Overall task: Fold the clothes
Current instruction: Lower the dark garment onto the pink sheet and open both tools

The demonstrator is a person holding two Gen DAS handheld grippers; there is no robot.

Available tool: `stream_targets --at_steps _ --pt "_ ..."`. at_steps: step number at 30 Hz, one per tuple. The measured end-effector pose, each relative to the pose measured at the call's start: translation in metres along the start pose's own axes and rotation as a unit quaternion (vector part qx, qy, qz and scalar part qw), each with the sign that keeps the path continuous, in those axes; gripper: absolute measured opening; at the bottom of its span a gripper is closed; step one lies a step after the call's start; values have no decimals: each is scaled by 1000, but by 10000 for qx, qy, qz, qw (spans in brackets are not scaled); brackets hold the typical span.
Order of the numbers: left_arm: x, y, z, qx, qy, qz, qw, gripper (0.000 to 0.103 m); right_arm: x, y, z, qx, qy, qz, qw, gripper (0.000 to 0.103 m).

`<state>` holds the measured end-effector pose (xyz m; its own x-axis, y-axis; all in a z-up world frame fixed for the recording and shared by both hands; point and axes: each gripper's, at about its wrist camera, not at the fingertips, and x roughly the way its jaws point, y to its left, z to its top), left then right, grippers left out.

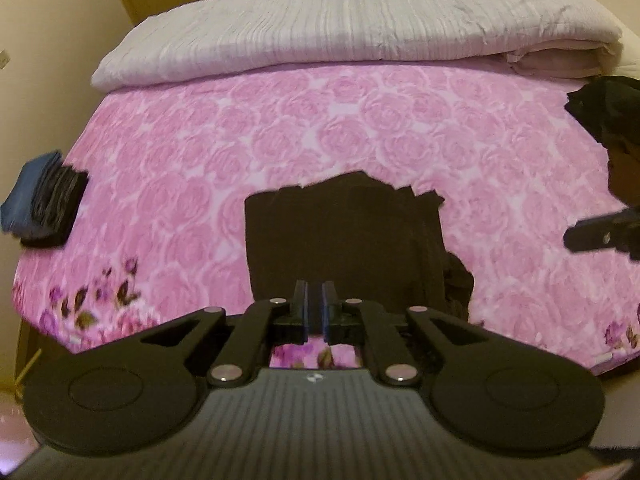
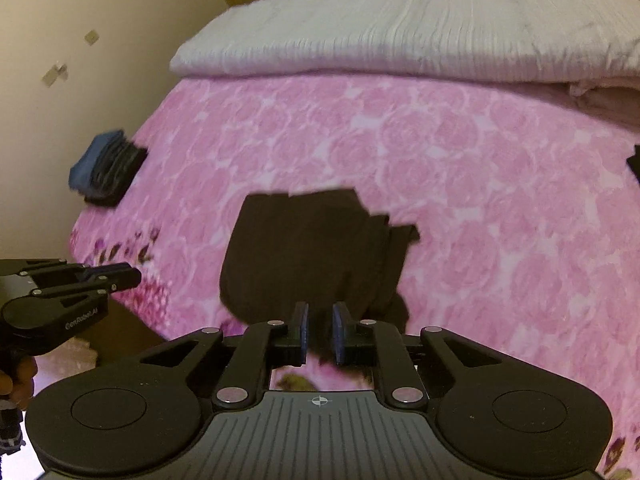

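Observation:
A black garment (image 1: 344, 240) lies folded into a rough rectangle on the pink rose bedspread (image 1: 280, 128), with a crumpled bit sticking out at its near right corner. My left gripper (image 1: 314, 304) hovers over the garment's near edge, its jaws a narrow slit apart with nothing held. From the right wrist view the same garment (image 2: 312, 256) sits just beyond my right gripper (image 2: 320, 330), whose jaws stand slightly apart and empty. The left gripper (image 2: 134, 274) shows at the left over the bed's edge, a hand on its handle. The right gripper (image 1: 570, 237) pokes in from the right.
A stack of folded dark and blue clothes (image 1: 44, 200) rests at the bed's left edge near the wall (image 2: 60, 120). A rolled grey quilt (image 1: 340, 32) lies across the far end. A heap of dark clothes (image 1: 612, 108) sits at the right.

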<state>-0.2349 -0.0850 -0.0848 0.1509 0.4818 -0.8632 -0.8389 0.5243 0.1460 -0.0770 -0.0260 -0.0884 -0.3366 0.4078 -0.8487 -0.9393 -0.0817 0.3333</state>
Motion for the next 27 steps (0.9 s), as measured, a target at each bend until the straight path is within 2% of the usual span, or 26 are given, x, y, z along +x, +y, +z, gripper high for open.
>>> stream_targets --at_steps 7,14,21,27 --pt "-24 -33 -48 -101 113 140 9998 10 -5 2 -61 -149 283 -26 9995 13" --pt "-56 -53 -87 -74 108 153 9998 13 -19 12 -100 -217 321 69 9992 14" --pt "-81 -40 -95 -128 -146 142 9997 16 -37 30 -108 -346 114 -26 9993 14" --pt "-81 -13 -91 -56 -294 -14 9995 16 -38 52 -104 -328 -72 -244 9991 14"
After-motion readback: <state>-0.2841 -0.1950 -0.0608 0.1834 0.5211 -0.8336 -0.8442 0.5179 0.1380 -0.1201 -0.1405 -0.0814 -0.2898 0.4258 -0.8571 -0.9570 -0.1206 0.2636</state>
